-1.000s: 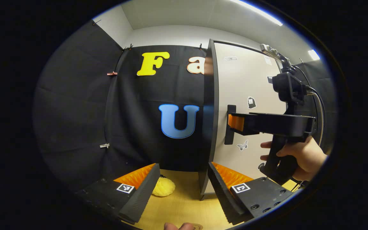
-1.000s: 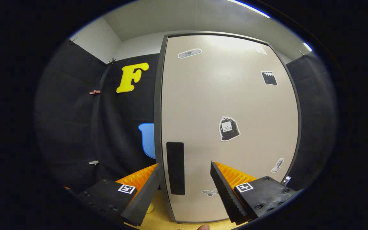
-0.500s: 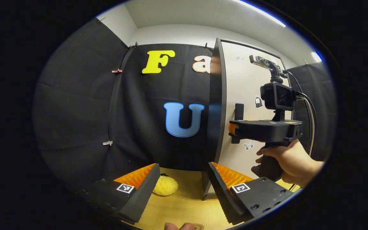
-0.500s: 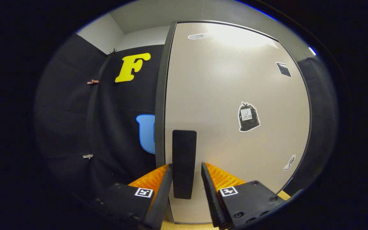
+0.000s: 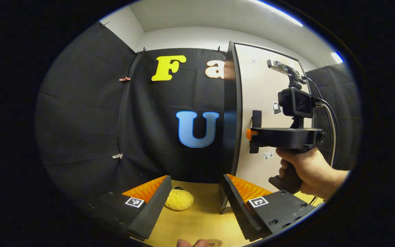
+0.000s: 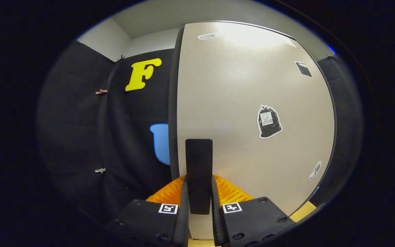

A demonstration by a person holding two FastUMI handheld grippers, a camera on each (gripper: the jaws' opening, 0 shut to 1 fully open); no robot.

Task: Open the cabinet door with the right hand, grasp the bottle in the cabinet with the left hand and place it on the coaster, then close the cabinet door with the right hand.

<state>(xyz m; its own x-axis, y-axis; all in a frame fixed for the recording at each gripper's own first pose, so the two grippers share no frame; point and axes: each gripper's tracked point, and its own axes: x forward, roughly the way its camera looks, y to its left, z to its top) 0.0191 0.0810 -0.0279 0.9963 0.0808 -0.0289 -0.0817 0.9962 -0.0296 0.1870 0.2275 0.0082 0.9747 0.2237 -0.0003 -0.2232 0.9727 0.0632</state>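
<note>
A recording booth, not a home: black cloth [image 5: 81, 113] is clipped up as walls below a plain white ceiling with strip lights [image 5: 276, 13]. A lone beige cabinet [image 6: 252, 103] dotted with stickers stands on a bare wooden table [image 5: 197, 219].

Right hand-held gripper [image 5: 251, 134] at cabinet door handle [image 5: 256, 118], left hand-held gripper [image 5: 195, 202] spread

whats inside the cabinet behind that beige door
Nothing inside is visible: the beige cabinet door is closed and covers the interior. The right hand-held gripper clamps its black handle.
</note>
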